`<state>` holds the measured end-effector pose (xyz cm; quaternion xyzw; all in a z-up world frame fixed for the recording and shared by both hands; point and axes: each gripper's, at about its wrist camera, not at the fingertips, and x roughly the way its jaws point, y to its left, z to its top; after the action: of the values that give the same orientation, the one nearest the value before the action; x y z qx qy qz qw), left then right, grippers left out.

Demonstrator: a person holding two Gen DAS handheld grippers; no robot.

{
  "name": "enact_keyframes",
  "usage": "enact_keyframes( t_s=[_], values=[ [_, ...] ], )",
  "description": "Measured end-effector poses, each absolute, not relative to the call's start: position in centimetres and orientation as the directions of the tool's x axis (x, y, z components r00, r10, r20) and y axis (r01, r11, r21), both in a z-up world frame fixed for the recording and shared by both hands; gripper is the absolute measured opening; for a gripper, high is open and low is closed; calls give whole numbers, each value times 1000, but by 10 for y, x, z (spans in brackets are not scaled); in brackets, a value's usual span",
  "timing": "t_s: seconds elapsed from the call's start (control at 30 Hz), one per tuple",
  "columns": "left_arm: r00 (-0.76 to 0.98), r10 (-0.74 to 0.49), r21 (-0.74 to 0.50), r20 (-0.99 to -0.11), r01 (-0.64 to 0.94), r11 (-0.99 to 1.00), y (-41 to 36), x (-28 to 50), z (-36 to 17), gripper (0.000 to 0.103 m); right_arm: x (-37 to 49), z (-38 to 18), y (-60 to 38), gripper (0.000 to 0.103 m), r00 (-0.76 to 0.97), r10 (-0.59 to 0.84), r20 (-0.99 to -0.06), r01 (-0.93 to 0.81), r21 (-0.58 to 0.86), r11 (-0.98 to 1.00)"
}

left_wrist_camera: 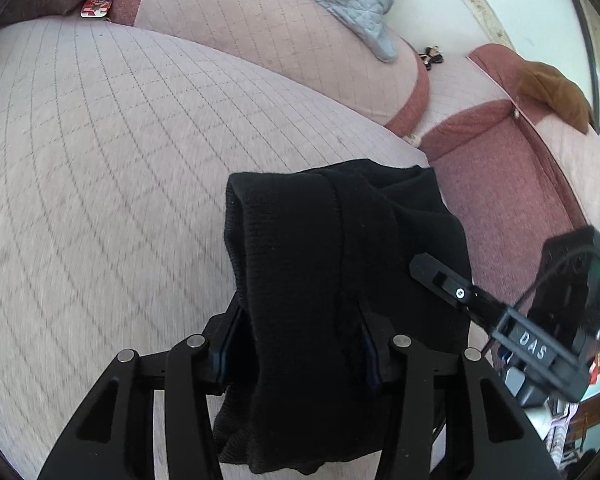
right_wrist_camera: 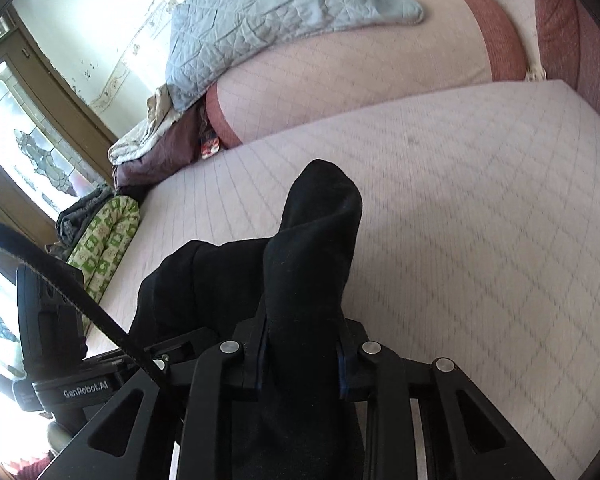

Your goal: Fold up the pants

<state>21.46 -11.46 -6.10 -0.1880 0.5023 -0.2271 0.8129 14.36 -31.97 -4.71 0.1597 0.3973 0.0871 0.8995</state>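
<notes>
- Black knit pants [left_wrist_camera: 320, 280] drape over both grippers, hiding the fingertips; lower part of the garment cut off at frame bottom in both views.
- Left gripper [left_wrist_camera: 300, 344]: jaws clamped on a thick bunch of the pants; cloth humps up above the pads and hangs below.
- Right gripper [right_wrist_camera: 302, 356]: jaws clamped on another bunch, a rounded peak of cloth poking up past the pads.
- Pants are lifted off the quilted mattress [left_wrist_camera: 100, 160], held betw. the two grippers; can't tell which part (waist or leg) each one has.
- Mattress is pale pinkish w/ grid stitching, slightly motion-blurred.
- Beyond the mattress: long bolster [right_wrist_camera: 360, 72] w/ dark red ends, a grey-blue quilted blanket [right_wrist_camera: 268, 12] thrown over it.
- Small black-and-gold item [left_wrist_camera: 431, 57] past the bolster's end – too small to ID.
- Brown cloth [left_wrist_camera: 556, 88] on the red cushion, far right of the mattress.
- Green-patterned roll [right_wrist_camera: 104, 240] at the mattress's left edge; bright window [right_wrist_camera: 32, 152] behind it.
</notes>
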Motion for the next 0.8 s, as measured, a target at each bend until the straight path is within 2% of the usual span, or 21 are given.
enact_keyframes(
  t_s=[0.2,0.27,0.37,0.43,0.53,0.6,0.67,0.8],
  values=[
    [377,-533,-522,-757,140,841,-127,255,-73,48,176,-62,-338,27,690,269,-672,16,385,923],
    [360,-510,-501,-781,127,856,-134,263,-82,51,184,-73,-349,28,681,269,-681,52,411,910],
    [324,-488,-480,-810,112,870,-137,267,-92,51,189,-92,-369,41,639,178,-748,176,367,913],
    [311,-503,-493,-806,116,862,-132,260,-89,52,189,-95,-375,54,623,126,-772,214,323,922],
    [322,-510,-494,-798,137,859,-118,249,-73,52,184,-86,-373,56,630,74,-773,222,271,937],
    [364,-510,-503,-779,124,856,-108,247,-58,52,178,-71,-368,56,672,35,-740,227,251,941],
    [389,-546,-548,-742,116,828,-101,249,-47,54,168,-58,-368,56,741,52,-670,203,297,933],
    [406,-614,-638,-677,93,764,-110,266,-43,58,162,-54,-372,56,791,259,-555,62,494,867]
  ],
)
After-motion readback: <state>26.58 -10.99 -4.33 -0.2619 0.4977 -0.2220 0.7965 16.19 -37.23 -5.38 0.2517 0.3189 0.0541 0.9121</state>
